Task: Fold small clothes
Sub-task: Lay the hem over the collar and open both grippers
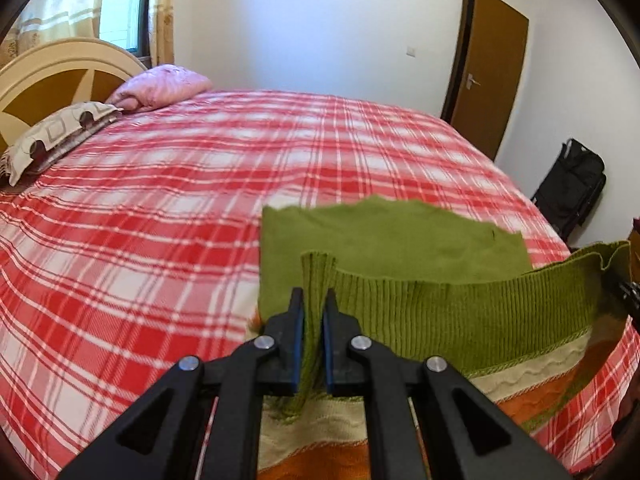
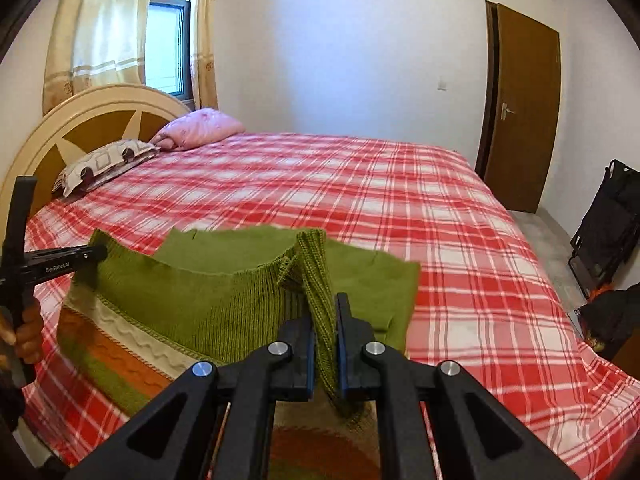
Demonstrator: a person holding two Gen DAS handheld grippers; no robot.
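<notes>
A small knitted sweater [image 1: 420,240], green with cream and orange stripes, lies near the front of a bed with a red plaid cover [image 1: 180,200]. My left gripper [image 1: 313,300] is shut on one corner of its ribbed green hem [image 1: 460,308]. The right gripper [image 2: 326,304] is shut on the hem's other corner [image 2: 316,280]. The hem is lifted and stretched between them above the sweater's green body [image 2: 372,276]. In the right wrist view the left gripper [image 2: 94,254] shows at the far left, held by a person's hand [image 2: 28,336].
Two pillows, one patterned [image 2: 104,164] and one pink [image 2: 200,130], lie by the headboard [image 2: 92,120] at the far left. A brown door [image 2: 524,108] and a black bag [image 2: 608,232] stand to the right of the bed. A curtained window [image 2: 168,32] is behind the headboard.
</notes>
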